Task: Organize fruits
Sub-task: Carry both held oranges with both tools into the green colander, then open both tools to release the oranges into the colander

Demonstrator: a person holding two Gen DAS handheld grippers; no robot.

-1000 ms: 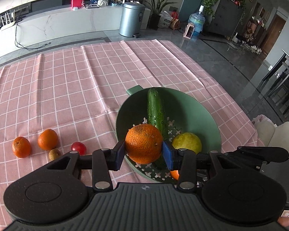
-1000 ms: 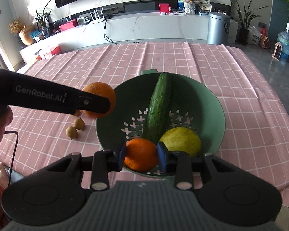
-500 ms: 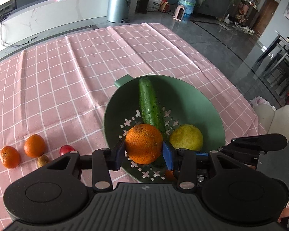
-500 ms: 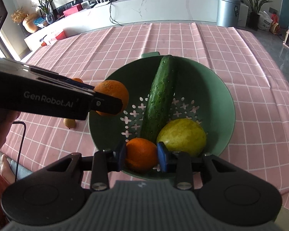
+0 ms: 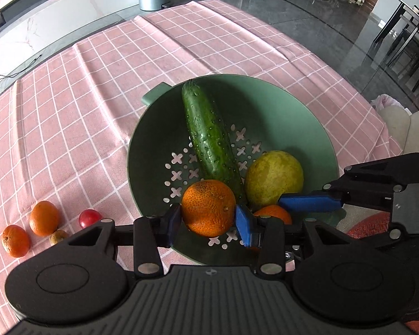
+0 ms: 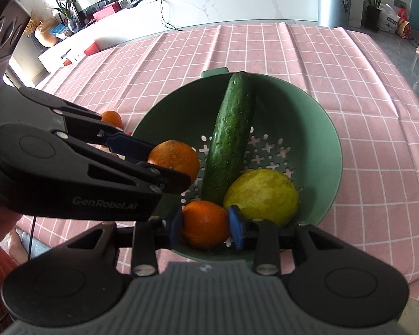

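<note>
A green colander [image 5: 293,106] [image 6: 321,128] on the pink checked cloth holds a cucumber [image 5: 206,134] [image 6: 231,136] and a yellow-green pear [image 5: 273,177] [image 6: 261,195]. My left gripper [image 5: 208,222] is shut on a large orange [image 5: 208,208] [image 6: 176,160], held over the colander's near left part. My right gripper [image 6: 205,224] is shut on a smaller orange [image 6: 205,223] [image 5: 275,213] low inside the colander's near side, beside the pear.
On the cloth left of the colander lie two small oranges [image 5: 43,217] [image 5: 15,240], a red tomato [image 5: 89,217] and a small brown fruit [image 5: 58,236]. The table's right edge drops to a grey floor [image 5: 335,28]. A counter [image 6: 237,5] and bin [image 6: 333,2] stand beyond.
Both grippers have moved forward and down over the colander with their oranges. The left orange now hangs inside the rim; the right orange sits lower beside the pear.
</note>
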